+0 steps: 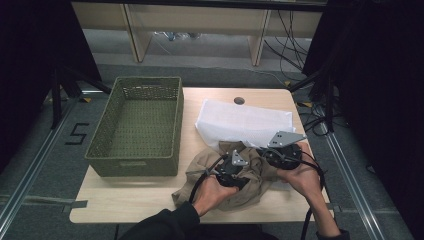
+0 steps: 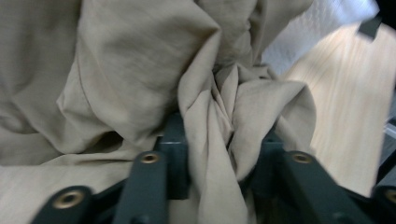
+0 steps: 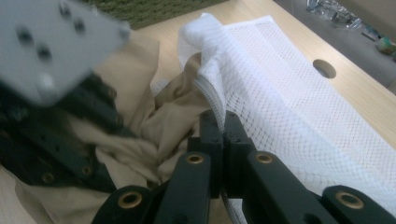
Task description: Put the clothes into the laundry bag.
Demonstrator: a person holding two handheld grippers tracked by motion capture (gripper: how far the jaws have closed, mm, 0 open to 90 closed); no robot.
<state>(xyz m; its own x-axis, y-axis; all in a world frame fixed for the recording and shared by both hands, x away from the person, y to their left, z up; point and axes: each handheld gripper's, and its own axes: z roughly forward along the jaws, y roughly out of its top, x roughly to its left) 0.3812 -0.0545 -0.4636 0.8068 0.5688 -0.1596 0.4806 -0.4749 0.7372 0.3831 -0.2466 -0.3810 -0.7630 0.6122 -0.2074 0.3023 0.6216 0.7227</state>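
A crumpled beige cloth (image 1: 250,187) lies at the table's front, against the near edge of a white mesh bag (image 1: 240,122). My left gripper (image 1: 239,156) sits on the cloth. In the left gripper view its jaws (image 2: 222,149) stand apart, open, with a loose fold of the beige cloth (image 2: 116,84) bunched between them. My right gripper (image 1: 265,150) is just to its right. In the right gripper view it (image 3: 219,123) is shut on the hem of the mesh bag (image 3: 289,93), holding it up beside the cloth (image 3: 154,121).
An olive woven basket (image 1: 132,165) stands on the table's left half, with nothing in it. A round cable hole (image 1: 239,100) lies at the table's back edge behind the mesh bag. Bare wood (image 1: 125,200) runs along the front left.
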